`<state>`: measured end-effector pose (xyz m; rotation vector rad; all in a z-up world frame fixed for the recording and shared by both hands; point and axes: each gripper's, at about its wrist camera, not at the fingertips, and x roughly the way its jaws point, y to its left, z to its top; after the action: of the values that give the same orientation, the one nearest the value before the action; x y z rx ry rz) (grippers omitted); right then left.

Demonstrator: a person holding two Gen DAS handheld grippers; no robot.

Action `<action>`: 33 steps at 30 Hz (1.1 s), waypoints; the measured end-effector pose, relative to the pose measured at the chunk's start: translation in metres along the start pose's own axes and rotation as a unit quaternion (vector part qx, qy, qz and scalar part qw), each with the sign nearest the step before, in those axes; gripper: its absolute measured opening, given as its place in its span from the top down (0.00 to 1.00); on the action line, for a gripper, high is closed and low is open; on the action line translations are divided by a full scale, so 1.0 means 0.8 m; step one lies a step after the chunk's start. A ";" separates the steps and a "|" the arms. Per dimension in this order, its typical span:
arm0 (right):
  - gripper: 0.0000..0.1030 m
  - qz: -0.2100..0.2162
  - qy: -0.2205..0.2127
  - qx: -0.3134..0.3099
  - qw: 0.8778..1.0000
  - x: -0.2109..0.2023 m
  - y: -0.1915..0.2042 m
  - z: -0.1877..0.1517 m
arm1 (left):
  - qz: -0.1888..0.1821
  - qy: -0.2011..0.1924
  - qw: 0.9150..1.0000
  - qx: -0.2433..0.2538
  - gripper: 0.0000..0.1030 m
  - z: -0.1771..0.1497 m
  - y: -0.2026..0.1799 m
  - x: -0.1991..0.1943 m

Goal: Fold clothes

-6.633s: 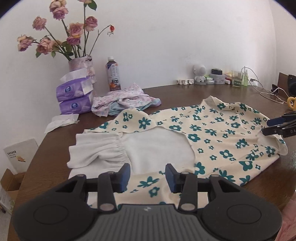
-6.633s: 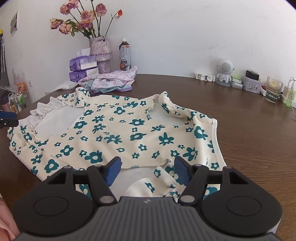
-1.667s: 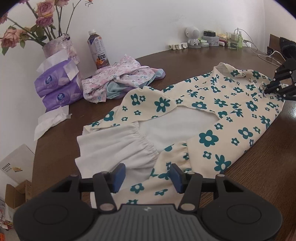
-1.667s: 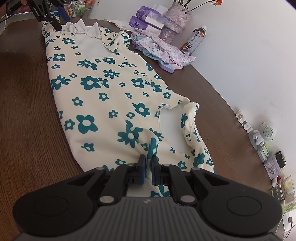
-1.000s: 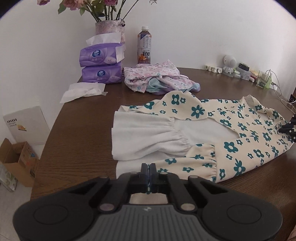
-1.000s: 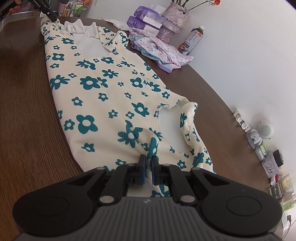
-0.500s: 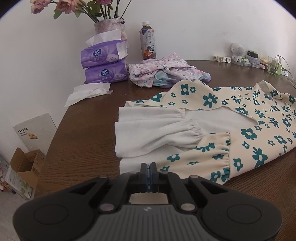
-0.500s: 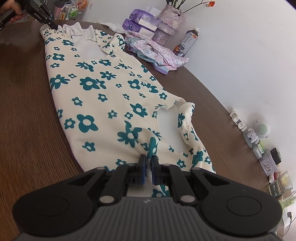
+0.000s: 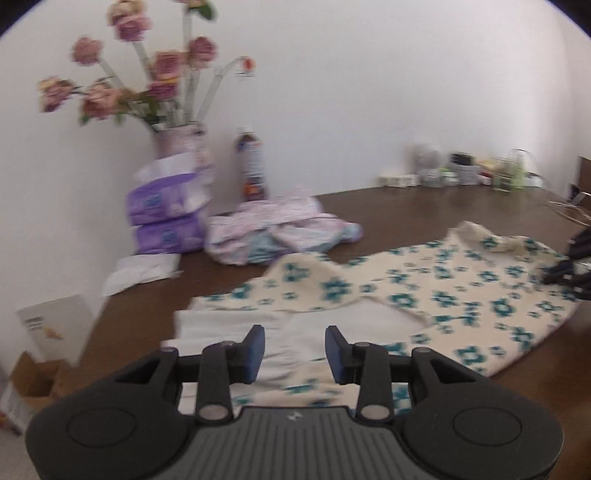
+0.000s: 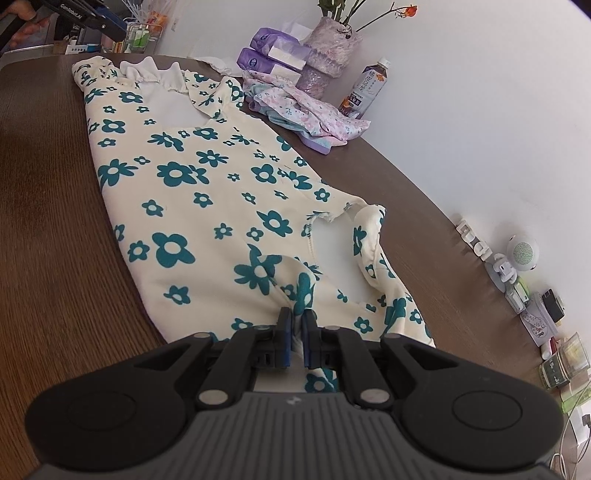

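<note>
The right gripper is clamping the near edge of the flowered dress (lying flat on the table), while the left gripper is hovering with fingers apart above the white ruffle, suggesting an end-to-end fold is being prepared.

My left claw hangs with its two fingers spread wide apart and nothing between the blue pads; its view is blurred. My right claw is low and pinched almost closed, its pads pressing a gathered bit of the cloth between them. From the right view my left claw shows far off at the top left corner, with a bit of my hand behind it.
</note>
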<state>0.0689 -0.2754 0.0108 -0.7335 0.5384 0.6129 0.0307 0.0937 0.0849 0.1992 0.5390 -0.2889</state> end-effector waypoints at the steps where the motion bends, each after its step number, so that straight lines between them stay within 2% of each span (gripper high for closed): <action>1: 0.93 0.000 -0.001 0.001 1.000 0.000 0.000 0.000 | -0.033 0.005 0.999 0.014 0.67 0.002 -0.021 0.011; 4: 0.93 -0.001 -0.003 0.003 1.000 0.000 0.000 -0.001 | -0.109 0.020 0.992 0.056 0.67 0.005 -0.082 0.044; 8: 0.93 -0.002 -0.005 0.013 1.000 -0.002 -0.004 -0.002 | -0.146 0.044 0.985 0.078 0.68 -0.003 -0.127 0.078; 13: 0.93 -0.005 -0.008 0.030 1.000 -0.007 -0.011 -0.003 | -0.159 0.054 0.984 0.053 0.68 -0.014 -0.126 0.096; 18: 0.92 -0.008 -0.011 0.047 0.999 -0.011 -0.019 -0.005 | -0.156 0.046 0.985 0.060 0.68 -0.015 -0.124 0.094; 19: 0.84 -0.009 -0.012 0.050 0.999 -0.012 -0.020 -0.005 | -0.157 0.045 0.985 0.060 0.68 -0.016 -0.124 0.094; 20: 0.70 -0.009 -0.013 0.054 0.998 -0.013 -0.022 -0.005 | -0.158 0.042 0.985 0.060 0.68 -0.017 -0.123 0.094; 22: 0.65 -0.010 -0.022 0.087 0.996 -0.023 -0.025 -0.007 | -0.161 0.038 0.984 0.058 0.68 -0.018 -0.121 0.094; 26: 0.65 -0.010 -0.048 0.174 0.984 -0.050 -0.032 -0.010 | -0.162 0.036 0.985 0.056 0.68 -0.019 -0.121 0.094; 30: 0.65 -0.009 -0.073 0.259 0.963 -0.077 -0.038 -0.013 | -0.161 0.035 0.985 0.053 0.68 -0.020 -0.122 0.093; 32: 0.76 -0.008 -0.064 0.279 0.958 -0.072 -0.027 -0.013 | -0.162 0.034 0.985 0.048 0.68 -0.020 -0.121 0.094; 33: 0.78 -0.004 -0.057 0.285 0.957 -0.065 -0.020 -0.015 | -0.163 0.034 0.985 0.046 0.68 -0.020 -0.120 0.094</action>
<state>0.0407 -0.3104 0.0439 -0.1527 0.5692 0.4543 0.0537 -0.0086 0.0209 0.2098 0.6277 -0.6278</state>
